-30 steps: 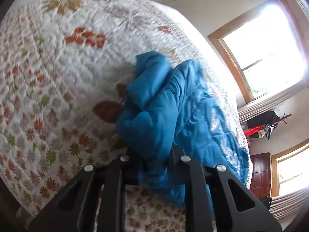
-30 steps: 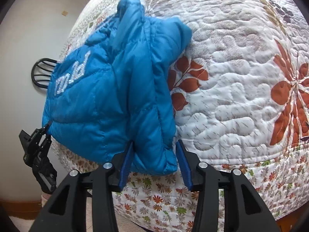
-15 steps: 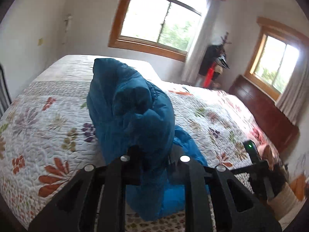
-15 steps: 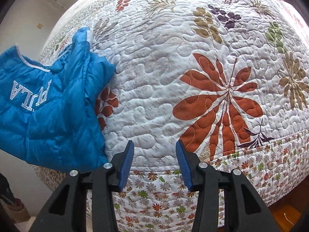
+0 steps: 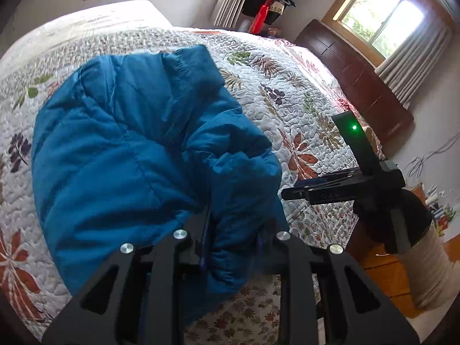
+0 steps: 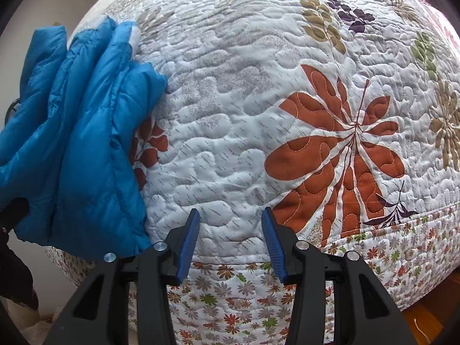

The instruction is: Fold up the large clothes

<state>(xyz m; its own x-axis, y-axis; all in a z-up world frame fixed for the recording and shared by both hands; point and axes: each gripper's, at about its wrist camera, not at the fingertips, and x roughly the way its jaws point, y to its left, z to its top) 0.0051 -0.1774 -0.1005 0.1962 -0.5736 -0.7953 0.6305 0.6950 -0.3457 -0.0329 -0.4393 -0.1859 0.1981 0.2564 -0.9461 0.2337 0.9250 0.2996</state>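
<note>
Left wrist view: my left tongs (image 5: 234, 247) have a fold of the blue puffer jacket (image 5: 129, 155) between them, their jaws just easing wider; whether the pads still bite I cannot tell. The jacket lies bunched on the quilted bed (image 5: 302, 109), its bulk stretching away far and left of those tongs. My right tongs (image 6: 230, 243) stand apart and empty over bare quilt (image 6: 244, 115), with the jacket (image 6: 74, 143) off to their left at the bed's near edge. I judge the left hand nearer for the next fold.
</note>
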